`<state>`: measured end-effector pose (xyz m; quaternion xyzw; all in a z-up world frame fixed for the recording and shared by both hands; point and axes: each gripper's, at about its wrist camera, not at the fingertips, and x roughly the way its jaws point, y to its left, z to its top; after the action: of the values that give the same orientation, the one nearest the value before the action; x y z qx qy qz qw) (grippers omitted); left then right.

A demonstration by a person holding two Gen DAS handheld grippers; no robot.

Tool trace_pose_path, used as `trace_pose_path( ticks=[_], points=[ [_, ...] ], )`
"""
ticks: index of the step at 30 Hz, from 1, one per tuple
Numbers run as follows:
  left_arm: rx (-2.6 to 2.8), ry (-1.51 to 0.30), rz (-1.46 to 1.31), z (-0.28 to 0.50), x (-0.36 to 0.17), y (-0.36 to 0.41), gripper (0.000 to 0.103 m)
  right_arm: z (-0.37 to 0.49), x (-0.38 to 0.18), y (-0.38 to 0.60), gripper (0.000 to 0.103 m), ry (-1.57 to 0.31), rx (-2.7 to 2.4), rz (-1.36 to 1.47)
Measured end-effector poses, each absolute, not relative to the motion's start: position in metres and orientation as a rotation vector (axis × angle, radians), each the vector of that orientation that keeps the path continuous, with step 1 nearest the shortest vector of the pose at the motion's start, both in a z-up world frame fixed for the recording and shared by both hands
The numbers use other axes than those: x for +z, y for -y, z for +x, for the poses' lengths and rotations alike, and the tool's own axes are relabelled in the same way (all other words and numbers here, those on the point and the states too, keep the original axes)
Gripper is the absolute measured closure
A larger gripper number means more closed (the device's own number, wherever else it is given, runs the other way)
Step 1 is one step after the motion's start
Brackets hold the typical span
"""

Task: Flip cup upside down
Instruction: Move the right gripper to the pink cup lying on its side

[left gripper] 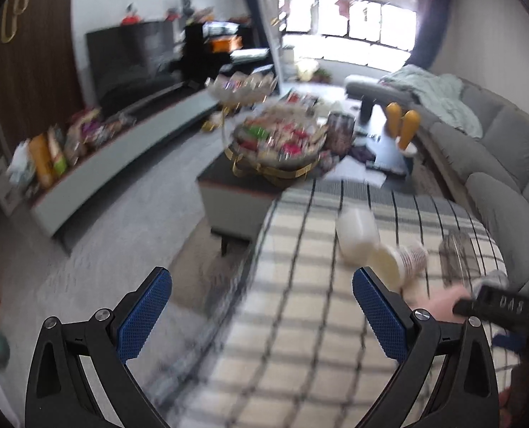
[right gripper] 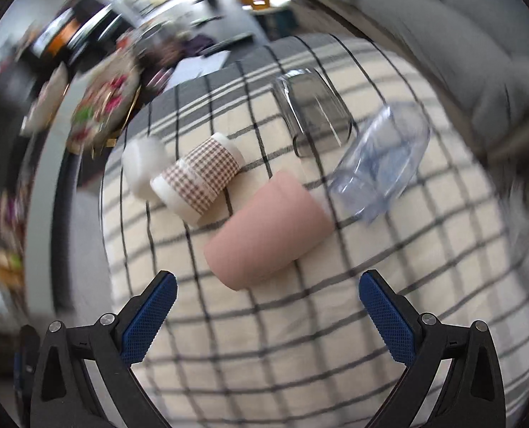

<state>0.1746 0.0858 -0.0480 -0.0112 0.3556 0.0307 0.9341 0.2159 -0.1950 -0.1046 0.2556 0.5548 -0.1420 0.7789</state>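
A checked cloth is covering the table and filling most of the right wrist view, its left edge curving down beside grey floor and its far edge lying against a dark coffee table crowded with snack baskets; a grey sofa is running along the right side. On the cloth, five cups are lying on their sides in a loose cluster: a pink cup is sitting nearest the right gripper, with bare cloth between it and the fingertips; a checked paper cup is touching a white cup towards the left edge; a smoky glass and a clear blue cup are lying farther back, near each other. The right gripper is standing wide open and gripping nothing, with open cloth below and to the right. The left gripper is also spread wide and empty, hanging over the cloth's left edge with floor beneath its left finger
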Motion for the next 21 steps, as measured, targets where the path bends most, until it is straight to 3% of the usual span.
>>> trace_pose_path(
  ticks=[12,21],
  points=[
    [-0.490,-0.658,0.179,0.305,-0.063,-0.056,0.000,0.232,-0.157,0.185,0.000,-1.141,-0.611,0.927],
    [-0.583,-0.704,0.164,0.342,-0.096,-0.037,0.000,0.250,-0.186,0.194,0.000,-1.132,-0.710,1.019]
  ],
)
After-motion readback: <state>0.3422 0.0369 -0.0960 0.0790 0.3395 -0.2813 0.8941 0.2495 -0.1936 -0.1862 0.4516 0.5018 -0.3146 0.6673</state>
